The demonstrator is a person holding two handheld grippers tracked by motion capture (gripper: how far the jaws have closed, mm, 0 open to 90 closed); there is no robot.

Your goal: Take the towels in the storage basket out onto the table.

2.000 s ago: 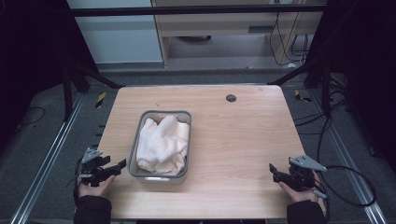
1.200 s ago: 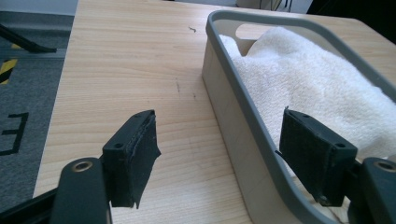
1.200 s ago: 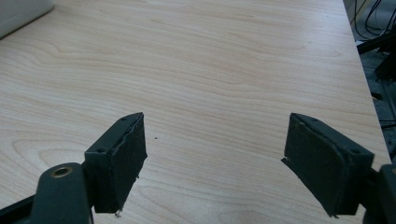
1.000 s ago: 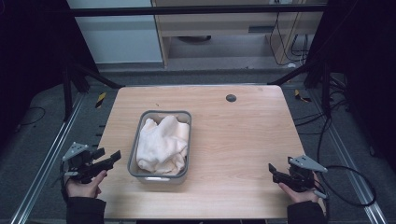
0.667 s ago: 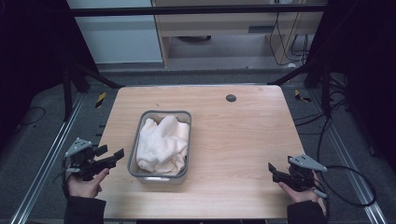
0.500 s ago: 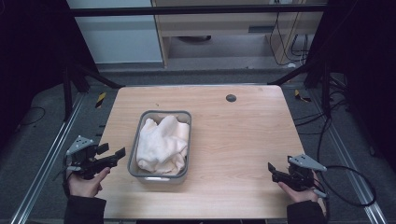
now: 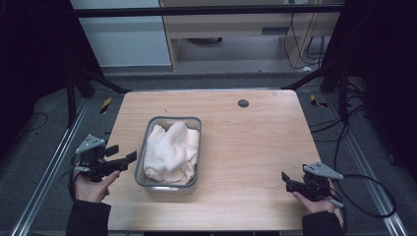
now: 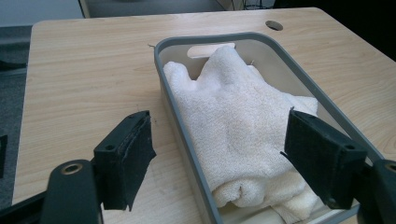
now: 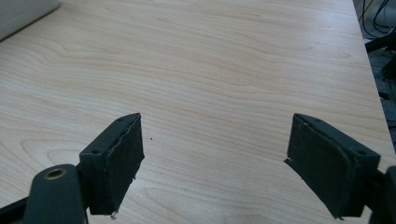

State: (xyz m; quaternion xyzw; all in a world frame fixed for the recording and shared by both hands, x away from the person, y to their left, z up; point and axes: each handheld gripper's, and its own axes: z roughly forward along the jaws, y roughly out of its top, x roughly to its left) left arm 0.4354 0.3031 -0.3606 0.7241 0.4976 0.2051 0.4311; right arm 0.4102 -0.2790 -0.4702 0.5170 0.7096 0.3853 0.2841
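The left gripper (image 7: 129, 158), fingers apart and opening, hangs at the tray's (image 7: 142, 152) nine o'clock beside the towel (image 7: 172, 152); the right gripper (image 7: 285, 178), fingers parted and opening, holds nothing over the counter (image 7: 255, 142).

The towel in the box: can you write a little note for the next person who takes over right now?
Left gripper: open, empty, at the table's left edge, jaws aimed at the grey plastic bin.
Right gripper: open, empty, over bare wooden table at the right; its jaws have just been opening.
White terry towel: bunched inside the bin, untouched.
Done: nothing gripped yet.
Left: probably reach in and take the towel.
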